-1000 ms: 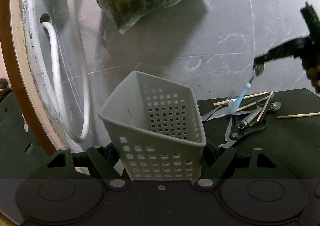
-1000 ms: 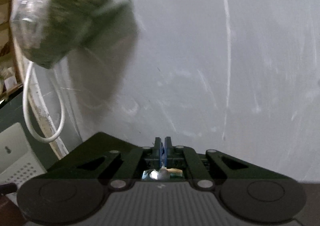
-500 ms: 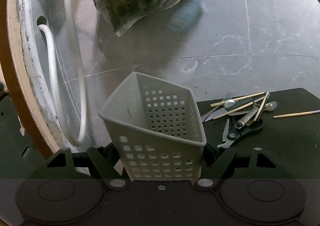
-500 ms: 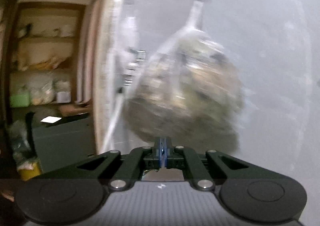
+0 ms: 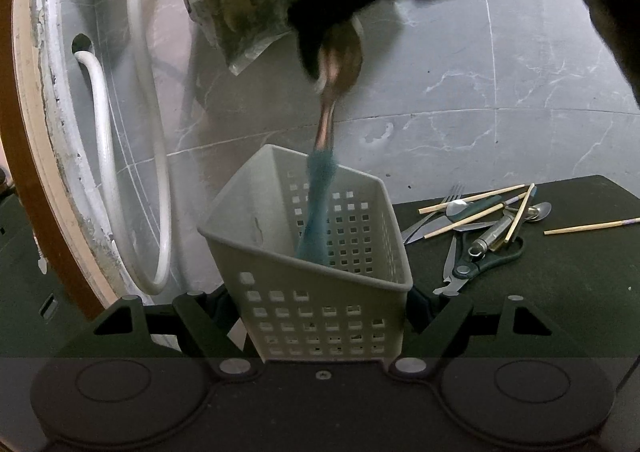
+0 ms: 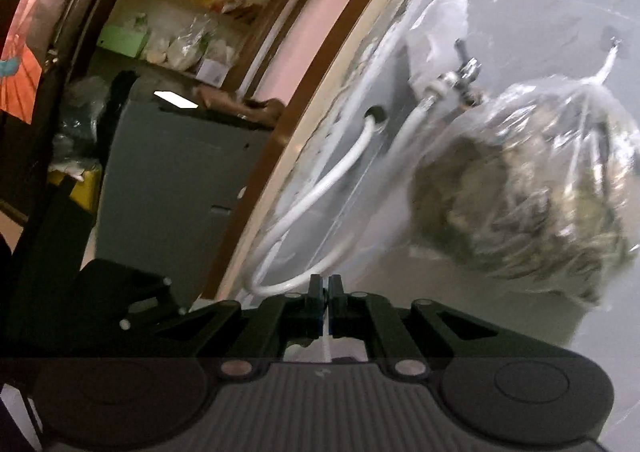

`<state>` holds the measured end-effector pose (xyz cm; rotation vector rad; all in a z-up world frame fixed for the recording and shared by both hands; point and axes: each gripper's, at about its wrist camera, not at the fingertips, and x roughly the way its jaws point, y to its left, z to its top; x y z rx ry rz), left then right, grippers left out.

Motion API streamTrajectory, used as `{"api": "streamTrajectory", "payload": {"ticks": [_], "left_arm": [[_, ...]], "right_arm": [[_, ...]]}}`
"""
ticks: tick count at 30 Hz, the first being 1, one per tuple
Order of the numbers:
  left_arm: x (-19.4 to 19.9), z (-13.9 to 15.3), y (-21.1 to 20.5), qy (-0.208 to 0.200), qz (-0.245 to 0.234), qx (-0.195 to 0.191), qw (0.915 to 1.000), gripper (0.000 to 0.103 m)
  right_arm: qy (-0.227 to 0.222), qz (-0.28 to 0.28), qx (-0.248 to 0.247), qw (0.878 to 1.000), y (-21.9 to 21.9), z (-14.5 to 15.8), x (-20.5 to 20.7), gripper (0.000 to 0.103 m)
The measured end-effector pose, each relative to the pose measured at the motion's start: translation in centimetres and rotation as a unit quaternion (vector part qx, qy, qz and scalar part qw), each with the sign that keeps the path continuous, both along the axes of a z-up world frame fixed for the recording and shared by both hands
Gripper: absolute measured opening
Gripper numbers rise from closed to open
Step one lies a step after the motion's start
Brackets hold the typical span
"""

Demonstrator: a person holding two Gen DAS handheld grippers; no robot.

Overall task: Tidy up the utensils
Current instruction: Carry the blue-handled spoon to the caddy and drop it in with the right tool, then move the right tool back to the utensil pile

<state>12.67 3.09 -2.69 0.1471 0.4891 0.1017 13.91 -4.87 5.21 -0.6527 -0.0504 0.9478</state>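
The left gripper (image 5: 320,316) clamps a grey perforated basket (image 5: 316,252). The right gripper (image 6: 325,292), jaws pinched on a spoon (image 5: 324,172), holds it blue handle down inside the basket — bowl up. The other utensils (image 5: 480,228) — fork, scissors, chopsticks — lie on the dark mat (image 5: 560,292) beside it.

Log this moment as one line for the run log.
left tongs: shut on basket | right tongs: shut on blue-handled spoon, handle down in basket | scissors, chopsticks: on mat
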Motion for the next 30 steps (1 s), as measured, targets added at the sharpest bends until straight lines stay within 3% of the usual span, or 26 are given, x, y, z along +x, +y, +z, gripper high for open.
{"api": "streamTrajectory", "payload": {"ticks": [4, 6, 8, 12, 14, 18, 20, 22, 27, 28, 30], "left_arm": [[0.0, 0.0, 0.0, 0.001, -0.001, 0.000, 1.0000, 0.081], [0.1, 0.0, 0.0, 0.001, 0.000, 0.000, 1.0000, 0.081], [0.2, 0.1, 0.0, 0.002, -0.001, -0.001, 1.0000, 0.080], [0.2, 0.1, 0.1, 0.003, -0.001, -0.003, 1.0000, 0.080], [0.3, 0.1, 0.1, 0.004, -0.001, -0.003, 1.0000, 0.080], [0.3, 0.1, 0.2, 0.005, -0.001, -0.003, 1.0000, 0.080], [0.3, 0.1, 0.2, 0.006, -0.001, -0.003, 1.0000, 0.080], [0.4, 0.1, 0.2, 0.007, -0.001, -0.003, 1.0000, 0.080], [0.6, 0.2, 0.2, 0.011, 0.001, -0.003, 0.9999, 0.080], [0.6, 0.2, 0.2, 0.012, 0.002, -0.003, 0.9999, 0.080], [0.6, 0.3, 0.2, 0.012, 0.003, -0.004, 0.9999, 0.080]], "right_arm": [[0.039, 0.003, -0.002, 0.999, 0.5, -0.9, -0.1, 0.008], [0.060, 0.002, 0.007, 0.998, 0.2, -0.9, 0.2, 0.020], [0.078, -0.002, 0.024, 0.997, -0.6, -0.7, 0.5, 0.053], [0.109, -0.036, 0.079, 0.990, -2.6, -0.2, 1.3, 0.080], [0.140, -0.063, 0.121, 0.981, -4.4, -0.3, 2.2, 0.100], [0.209, -0.137, 0.189, 0.950, -8.5, -1.3, 4.7, 0.103], [0.264, -0.192, 0.215, 0.920, -10.9, -2.5, 6.7, 0.103], [0.325, -0.246, 0.247, 0.879, -13.5, -4.2, 8.7, 0.103], [0.460, -0.393, 0.319, 0.729, -20.2, -9.6, 11.9, 0.103], [0.475, -0.417, 0.328, 0.702, -21.3, -10.6, 11.9, 0.103], [0.495, -0.446, 0.339, 0.664, -23.2, -12.3, 11.3, 0.103]]}}
